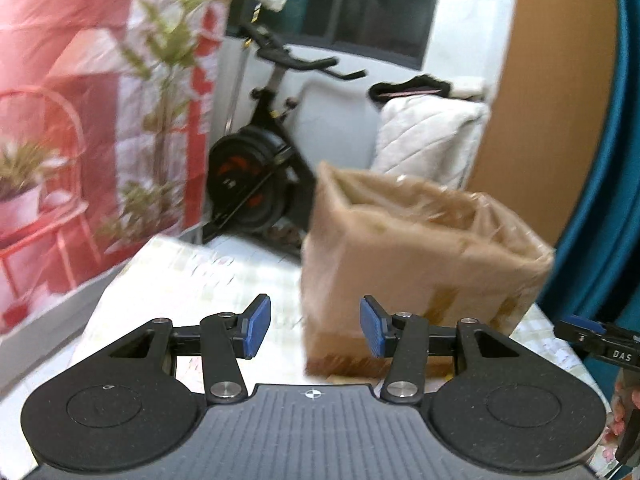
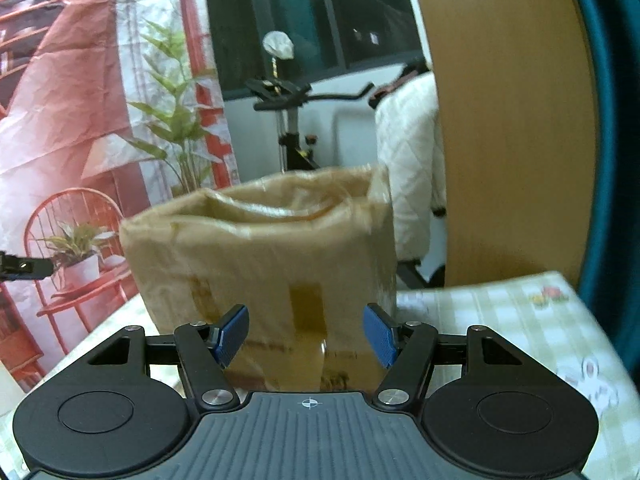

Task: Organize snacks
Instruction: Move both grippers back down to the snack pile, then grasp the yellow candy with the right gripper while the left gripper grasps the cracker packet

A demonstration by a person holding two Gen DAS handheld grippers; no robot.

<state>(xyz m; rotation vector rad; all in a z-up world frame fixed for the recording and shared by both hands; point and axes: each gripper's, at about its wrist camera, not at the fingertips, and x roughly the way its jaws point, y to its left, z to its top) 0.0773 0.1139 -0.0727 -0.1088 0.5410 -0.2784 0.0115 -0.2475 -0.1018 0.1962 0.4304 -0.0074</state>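
Standing on the checked tablecloth, a tall cardboard box w/ a clear plastic liner folded over its rim is the only task thing in view; no snacks show anywhere, and the liner's inside is too blurred to tell if anything's in there. Long axis of the box is upright, mouth open at the top.

Key relation: box sits dead ahead of the right gripper, filling the space betw. its blue pads, near enough that the lower wall crowds the view. From the left gripper the same box lies ahead and off to the right, so only its right-side pad lines up w/ the box's left edge. My read: right hand is better squared to it; left would need to swing right.

Jaws: both part-open, nothing betw. them, neither touching the box as far as I can tell. Right gripper's tip also pokes into the left view's far-right edge.

Bkgd: exercise bike, red printed backdrop.
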